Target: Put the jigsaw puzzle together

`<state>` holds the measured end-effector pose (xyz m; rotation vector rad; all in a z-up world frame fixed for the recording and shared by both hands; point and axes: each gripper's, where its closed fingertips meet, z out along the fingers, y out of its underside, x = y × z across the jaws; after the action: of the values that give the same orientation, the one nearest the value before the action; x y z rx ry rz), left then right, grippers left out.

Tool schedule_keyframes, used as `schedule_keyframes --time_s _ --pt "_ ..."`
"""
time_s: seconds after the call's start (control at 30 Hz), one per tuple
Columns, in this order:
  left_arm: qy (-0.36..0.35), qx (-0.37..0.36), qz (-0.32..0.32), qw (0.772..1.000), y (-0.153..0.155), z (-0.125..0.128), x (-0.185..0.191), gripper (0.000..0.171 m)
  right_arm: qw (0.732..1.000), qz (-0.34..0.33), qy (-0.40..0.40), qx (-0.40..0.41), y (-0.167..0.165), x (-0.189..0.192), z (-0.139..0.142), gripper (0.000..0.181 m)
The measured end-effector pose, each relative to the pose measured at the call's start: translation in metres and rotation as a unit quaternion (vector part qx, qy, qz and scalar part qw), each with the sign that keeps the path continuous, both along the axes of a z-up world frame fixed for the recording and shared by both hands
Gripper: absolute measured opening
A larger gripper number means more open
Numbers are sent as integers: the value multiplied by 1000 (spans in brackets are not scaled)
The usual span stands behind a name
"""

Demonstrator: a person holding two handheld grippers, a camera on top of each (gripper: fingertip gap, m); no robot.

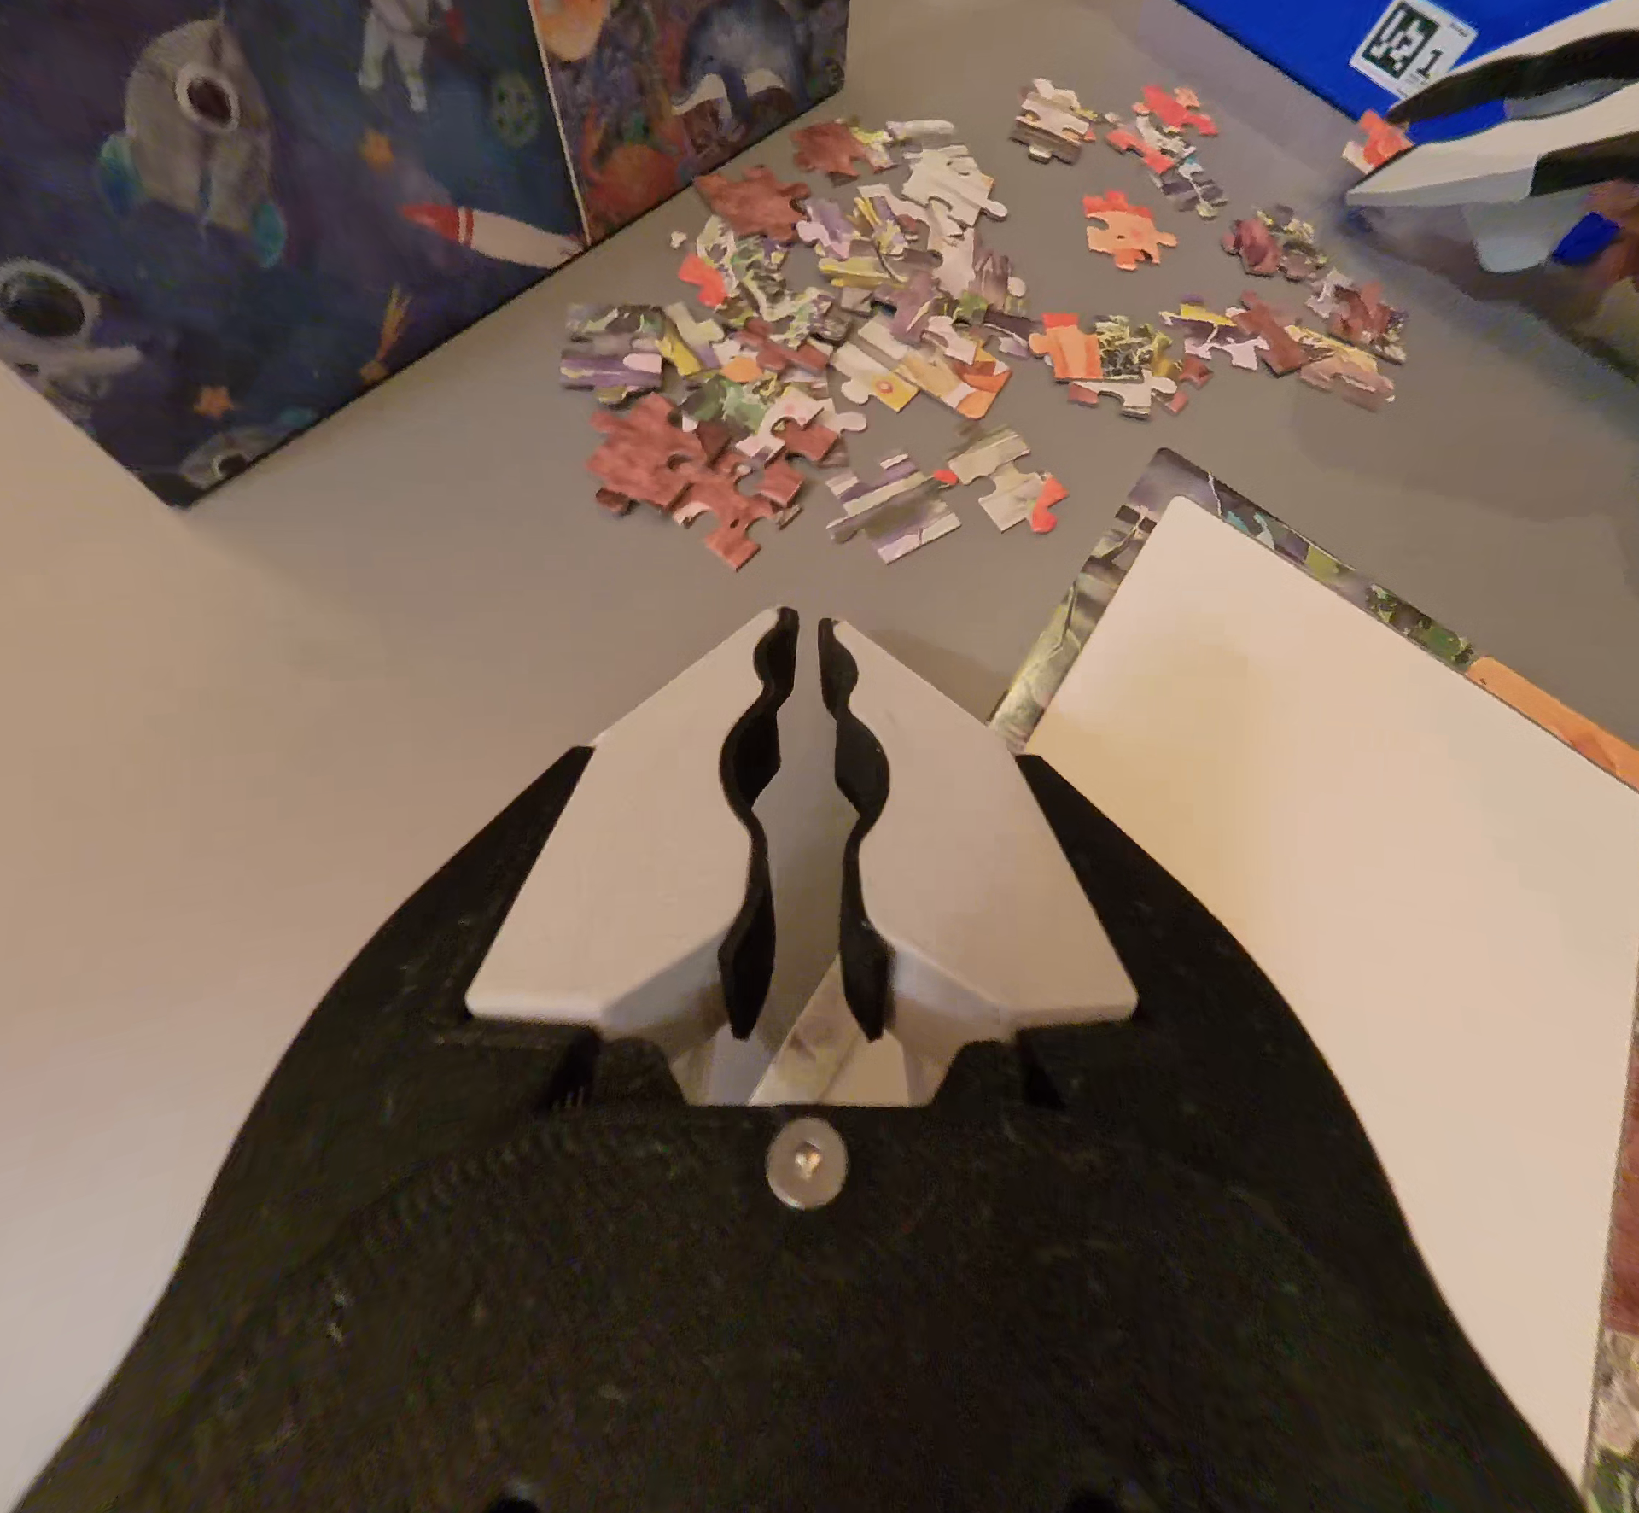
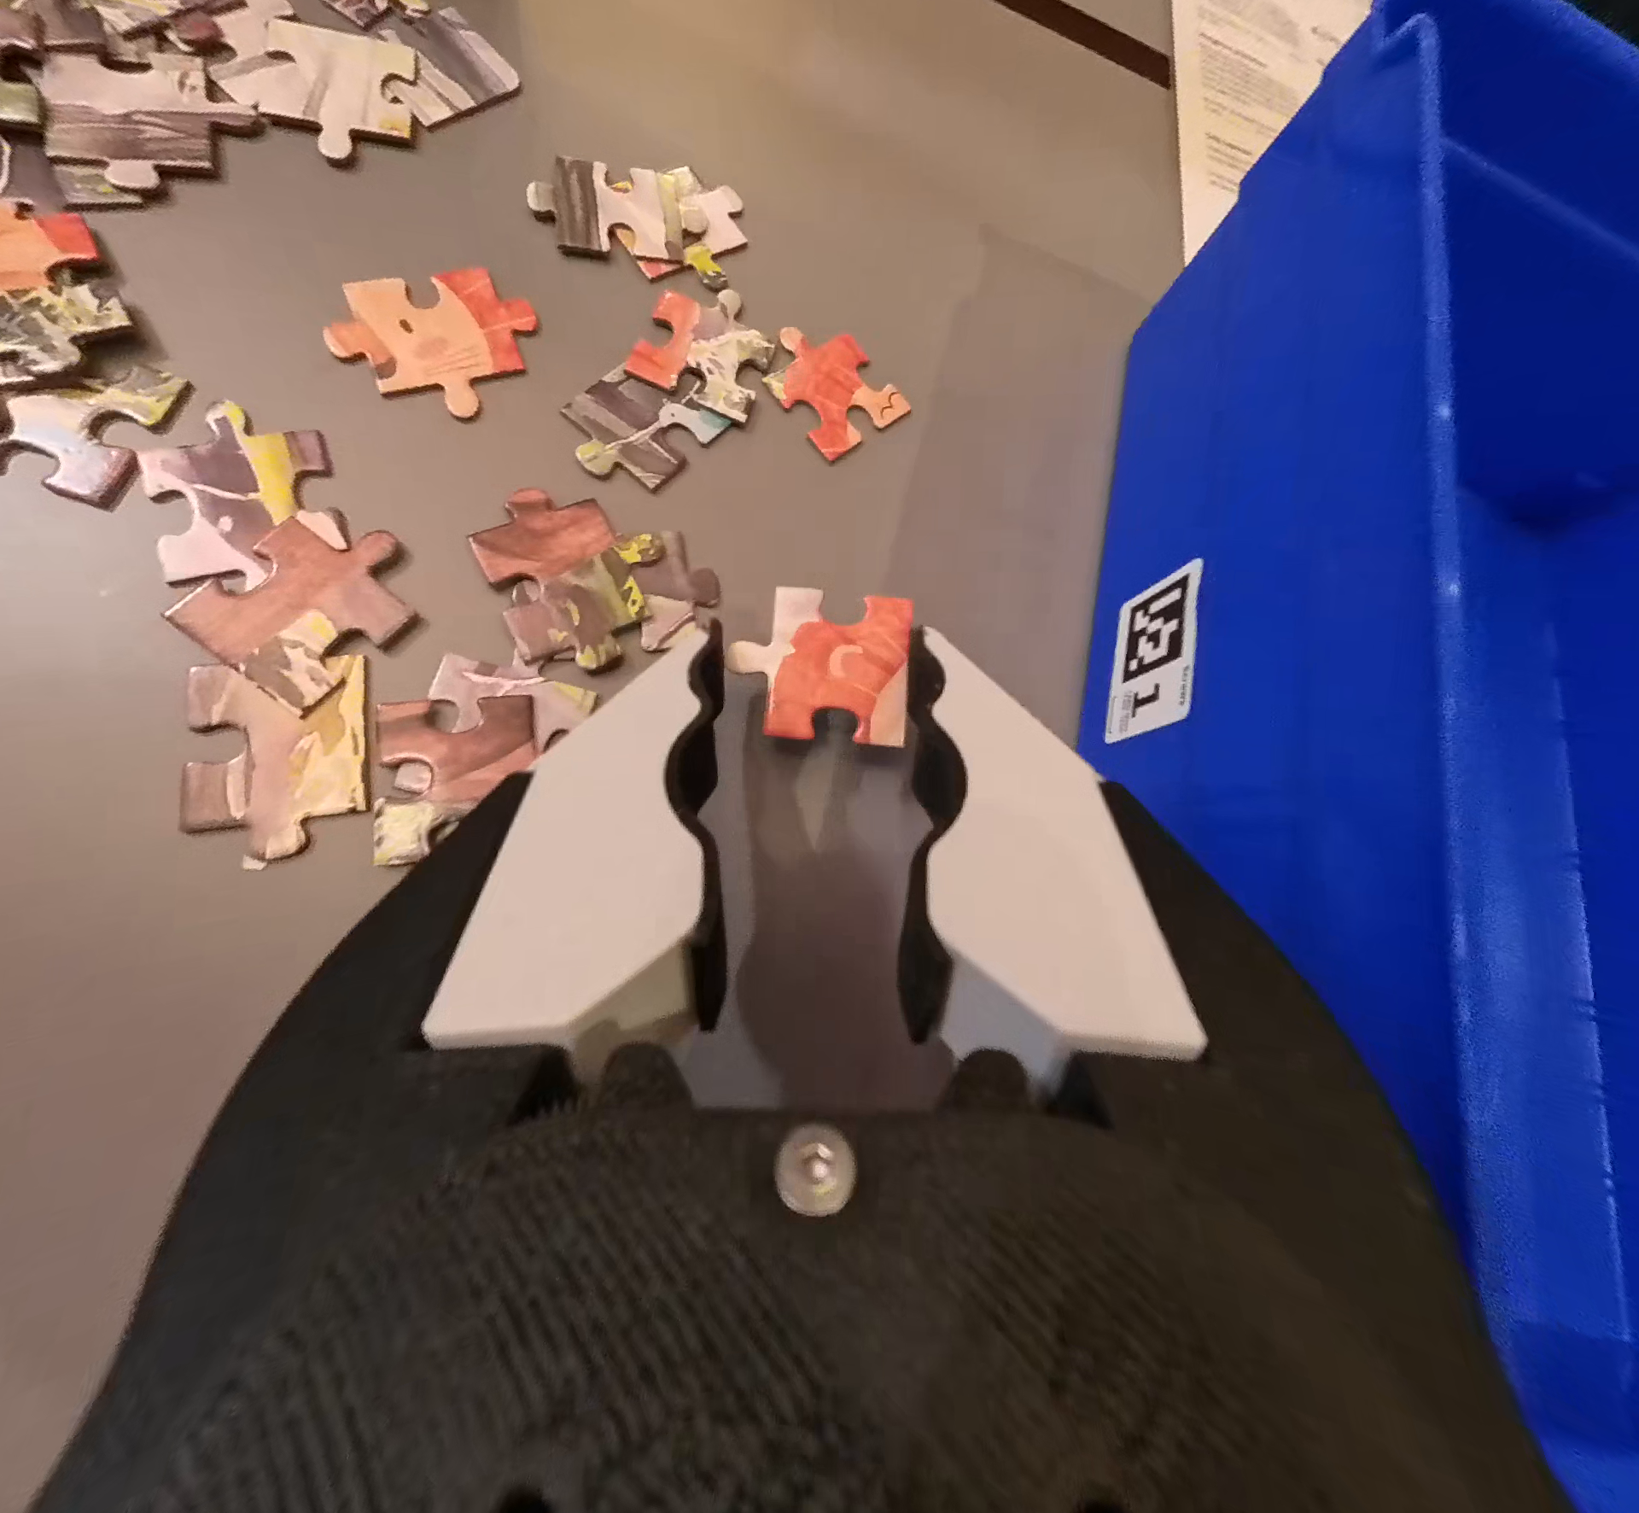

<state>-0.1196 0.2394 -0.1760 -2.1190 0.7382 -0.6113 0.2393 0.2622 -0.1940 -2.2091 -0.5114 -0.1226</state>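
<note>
Right now the right gripper (image 2: 820, 654) has a red and white puzzle piece (image 2: 829, 672) between its fingertips, close to the blue bin (image 2: 1419, 495). The piece touches the right finger, but there looks to be a little gap at the left finger, so I cannot tell if it is pinched tight or only about to be. The left gripper (image 1: 805, 628) holds nothing; its two fingers are almost pressed together, with only a thin slit between them, and it waits over the grey table (image 1: 399, 583). The loose puzzle pieces (image 1: 843, 335) lie in a heap on the table, some on top of each other, in front of two picture boxes (image 1: 266, 140). The puzzle frame (image 1: 1153, 548), with a white board (image 1: 1330, 805) inside it, lies just to the right of the left gripper and looks empty where it shows, so the job has hardly begun. To do this step well, I think the right gripper should squeeze both flat edges of the piece gently, so it does not tip or slide out. Lift it straight up, slowly. The bin is very near, so move away from it, toward the frame. Keep the picture side up. The left gripper could steady the frame when the piece goes in.
</note>
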Motion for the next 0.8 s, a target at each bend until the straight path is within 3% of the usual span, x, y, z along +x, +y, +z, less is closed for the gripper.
schedule_keyframes --time_s 0.27,0.53,0.6,0.8 --pt "-47 -17 22 998 5 5 -21 5 1000 -4 -21 10 4 -1 0 44" --pt "-14 -3 16 1000 4 1 -19 6 993 70 58 71 9 -46 24 44" --pt "-3 5 18 1000 4 1 -21 6 988 100 84 87 13 -64 40 46" --pt "5 13 29 999 8 0 -28 5 961 176 117 179 36 -106 132 49"
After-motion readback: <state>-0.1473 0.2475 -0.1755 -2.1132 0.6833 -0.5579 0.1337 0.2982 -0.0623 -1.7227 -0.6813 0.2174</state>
